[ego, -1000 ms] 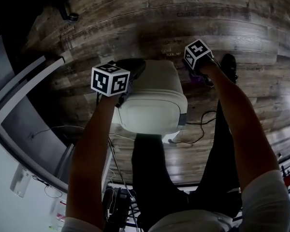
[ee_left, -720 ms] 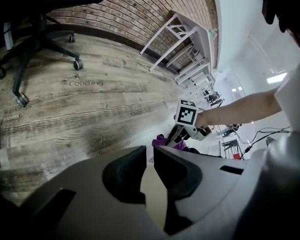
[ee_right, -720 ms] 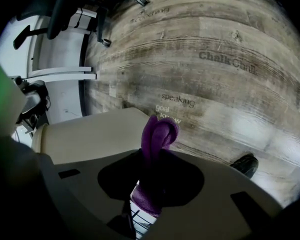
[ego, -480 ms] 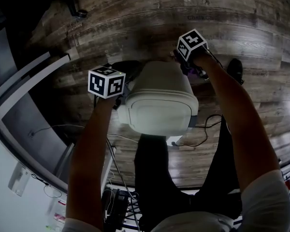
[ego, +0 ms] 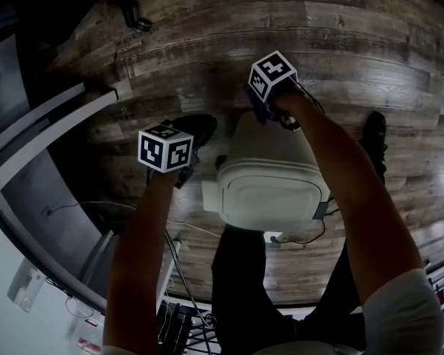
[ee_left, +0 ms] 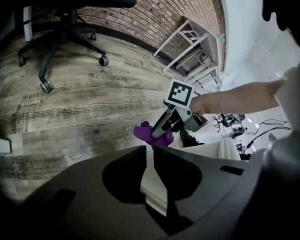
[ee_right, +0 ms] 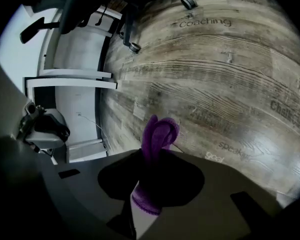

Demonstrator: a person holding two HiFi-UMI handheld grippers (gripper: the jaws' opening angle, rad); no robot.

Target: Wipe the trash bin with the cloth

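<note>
The right gripper (ee_right: 151,165) is clamped on a purple cloth (ee_right: 159,131), whose folded end sticks out past the jaws and presses against the far upper edge of the white trash bin (ego: 270,191). The left gripper (ee_left: 149,156) has its jaws nearly together, pinching a thin white edge at the bin's left side. The bin stands on a wooden plank floor (ego: 355,43), between the person's two forearms.

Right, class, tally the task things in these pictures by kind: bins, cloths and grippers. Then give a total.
trash bin: 1
cloth: 1
grippers: 2, left gripper and right gripper
total: 4
</note>
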